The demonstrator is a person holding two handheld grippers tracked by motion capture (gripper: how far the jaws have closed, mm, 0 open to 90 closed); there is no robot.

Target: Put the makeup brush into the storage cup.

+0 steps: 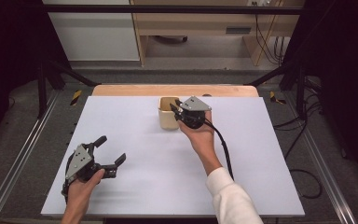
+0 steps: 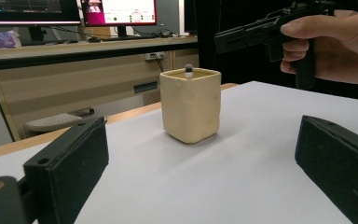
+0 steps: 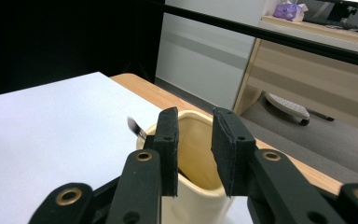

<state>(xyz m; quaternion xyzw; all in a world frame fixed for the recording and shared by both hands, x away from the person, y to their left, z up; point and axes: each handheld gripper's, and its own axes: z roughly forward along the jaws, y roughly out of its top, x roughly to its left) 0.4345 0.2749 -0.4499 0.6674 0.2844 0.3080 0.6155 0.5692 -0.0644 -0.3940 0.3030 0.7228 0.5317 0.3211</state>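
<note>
Claws both stand open: right claw over the cream cup, left claw empty.

surface: white table (wooden far edge) | on it: cream square cup, upright

One cream square cup stood on one white tabletop sheet — a single cup, nothing beside it. One thin dark-tipped utensil poked out of it. Two black two-jaw grippers were present — a left gripper and a right gripper — each held in one hand, two hands altogether.
</note>
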